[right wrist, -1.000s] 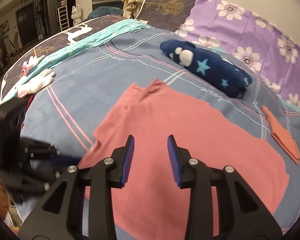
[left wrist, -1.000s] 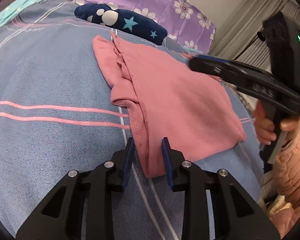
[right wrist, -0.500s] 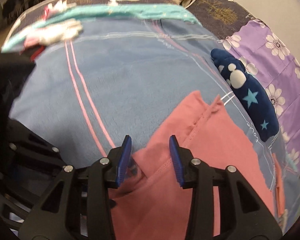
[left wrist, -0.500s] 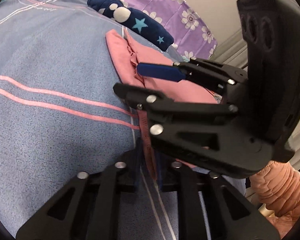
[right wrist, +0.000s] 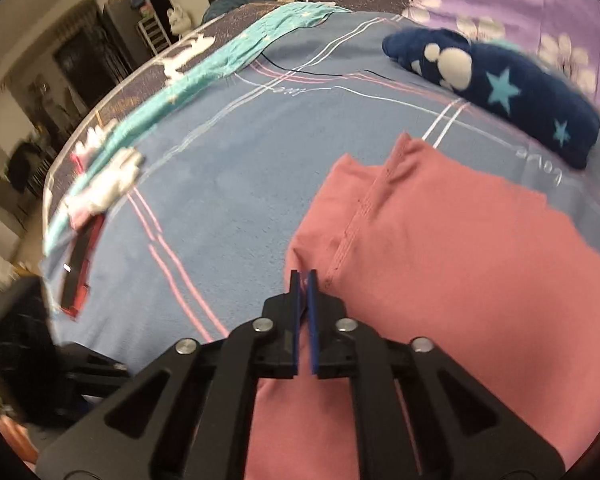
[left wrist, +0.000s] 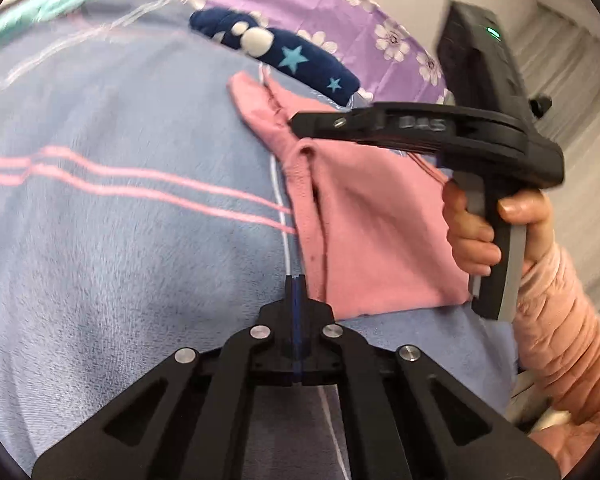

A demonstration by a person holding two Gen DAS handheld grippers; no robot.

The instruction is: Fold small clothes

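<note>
A pink garment point(left wrist: 380, 240) lies flat on the blue striped bed cover point(left wrist: 140, 240). Its left edge runs straight into the tips of my left gripper point(left wrist: 296, 280), which is shut on the near corner of that edge. Further up the same edge, the right gripper point(left wrist: 296, 124) points down at the cloth, which rises in a small peak under its tip. In the right wrist view my right gripper point(right wrist: 304, 276) is closing, with a narrow gap left and the pink garment point(right wrist: 460, 260) pinched between the pads.
A navy star-patterned bundle point(left wrist: 300, 56) lies just beyond the garment, against purple floral bedding point(left wrist: 340, 12). Small white and pink clothes point(right wrist: 108, 184) and a red-black object point(right wrist: 80, 264) sit by a teal band point(right wrist: 220, 60) at the bed's left edge. A hand in a pink sleeve point(left wrist: 472, 240) holds the right gripper.
My left jaws have shut on the garment's near edge. The right gripper has drawn back from in front of the left camera, come down on the edge and nearly closed.
</note>
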